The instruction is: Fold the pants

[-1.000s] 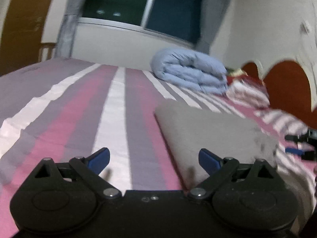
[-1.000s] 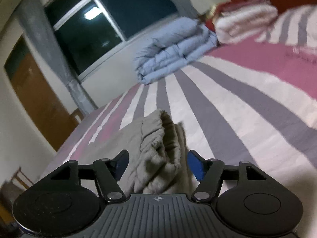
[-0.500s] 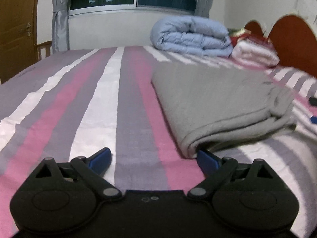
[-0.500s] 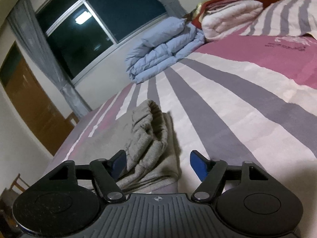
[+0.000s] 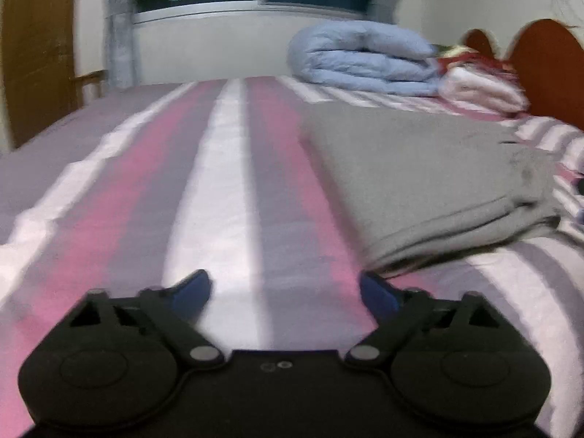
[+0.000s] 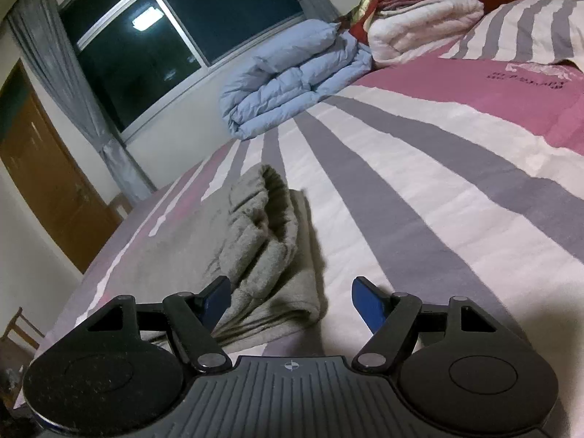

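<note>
On a bed [image 5: 226, 168] covered by a sheet striped in pink, grey and white: folded grey fleece pants [image 5: 430, 179], stacked in flat layers, resting on the stripes. Farther back by the window wall, a rolled pale blue quilt [image 5: 361, 58], with a folded white blanket [image 6: 423, 25] just beside it, near a dark red wooden headboard [image 5: 547, 62].

Left gripper [image 5: 284, 288]: jaws apart with only bare sheet between the blue pads, having just been closing; right pad just beside the near corner of the pants, contact not clear in the blur.

Right gripper [image 6: 290, 297]: jaws spread, having just been opening; folded edge of the pants lying between the pads, close against the left one, well short of the right one, not squeezed.
</note>
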### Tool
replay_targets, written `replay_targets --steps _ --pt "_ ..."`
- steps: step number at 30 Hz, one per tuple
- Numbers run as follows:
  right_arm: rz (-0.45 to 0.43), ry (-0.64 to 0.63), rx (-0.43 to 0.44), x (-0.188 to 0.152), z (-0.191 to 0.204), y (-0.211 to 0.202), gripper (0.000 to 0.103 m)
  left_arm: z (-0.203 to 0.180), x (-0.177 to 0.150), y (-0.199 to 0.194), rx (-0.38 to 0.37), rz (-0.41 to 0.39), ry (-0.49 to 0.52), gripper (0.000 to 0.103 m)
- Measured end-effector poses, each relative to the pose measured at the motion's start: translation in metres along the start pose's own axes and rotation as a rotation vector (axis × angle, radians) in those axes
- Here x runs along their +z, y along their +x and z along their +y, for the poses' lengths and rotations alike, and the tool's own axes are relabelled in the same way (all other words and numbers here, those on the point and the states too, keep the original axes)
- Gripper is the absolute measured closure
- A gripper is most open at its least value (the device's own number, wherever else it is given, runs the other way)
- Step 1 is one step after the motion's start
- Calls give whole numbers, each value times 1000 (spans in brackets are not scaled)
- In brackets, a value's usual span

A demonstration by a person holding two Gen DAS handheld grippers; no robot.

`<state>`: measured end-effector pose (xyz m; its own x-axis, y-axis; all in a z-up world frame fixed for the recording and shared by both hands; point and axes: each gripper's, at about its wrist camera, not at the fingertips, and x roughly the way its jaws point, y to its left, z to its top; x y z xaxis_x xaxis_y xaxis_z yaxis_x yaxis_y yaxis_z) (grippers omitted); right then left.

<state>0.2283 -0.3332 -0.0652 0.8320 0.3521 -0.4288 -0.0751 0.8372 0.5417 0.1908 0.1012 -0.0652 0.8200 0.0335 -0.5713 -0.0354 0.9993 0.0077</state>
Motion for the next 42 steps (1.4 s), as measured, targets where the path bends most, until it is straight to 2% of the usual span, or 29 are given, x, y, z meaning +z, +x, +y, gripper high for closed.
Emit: replay_targets --steps 2,4,6,8,11,12,14,15,17,19,22,23,24,25,27,29,36,38,41,42 --pt "-11 31 2 2 -6 -2 30 26 -2 -6 26 -3 -119 33" --pt "-14 70 12 4 -11 -3 30 52 -4 -11 6 -12 -267 30" --pt "-14 78 25 4 -11 -4 30 64 -5 -14 -18 -34 -352 15" --pt "-10 57 33 4 -8 -3 30 63 -3 -16 -28 -61 -383 6" --pt "9 44 60 5 -6 0 30 54 5 -11 -73 -85 -398 6" --pt "16 49 80 5 -6 1 30 49 9 -7 -90 -89 -395 6" --pt "20 90 173 9 -12 6 30 42 16 -1 -125 -87 -389 6" --pt "21 106 199 11 -12 9 30 40 21 5 -152 -89 -390 6" --pt "37 117 193 18 -13 17 29 37 28 13 -197 -93 -396 6" --pt "73 145 199 25 -16 29 29 37 36 28 -280 -69 -406 6" --pt "153 186 195 36 -21 53 29 36 49 58 -324 6 -370 14" --pt "173 198 190 39 -22 60 29 37 54 68 -335 31 -357 19" --pt "191 207 177 42 -24 67 29 38 59 78 -355 51 -350 20" --pt "200 217 180 45 -26 72 28 39 63 85 -382 63 -353 21" --pt "220 244 214 49 -30 83 24 41 70 102 -453 106 -375 29" --pt "244 248 223 53 -32 92 22 40 75 117 -490 146 -365 35" --pt "296 207 262 55 -32 109 22 26 76 155 -662 214 -358 37" --pt "308 228 277 55 -34 117 22 29 76 167 -716 237 -399 37" --pt "365 254 304 62 -36 135 22 40 76 184 -799 280 -528 37" --pt "386 259 309 65 -36 140 22 38 76 187 -806 290 -530 41"
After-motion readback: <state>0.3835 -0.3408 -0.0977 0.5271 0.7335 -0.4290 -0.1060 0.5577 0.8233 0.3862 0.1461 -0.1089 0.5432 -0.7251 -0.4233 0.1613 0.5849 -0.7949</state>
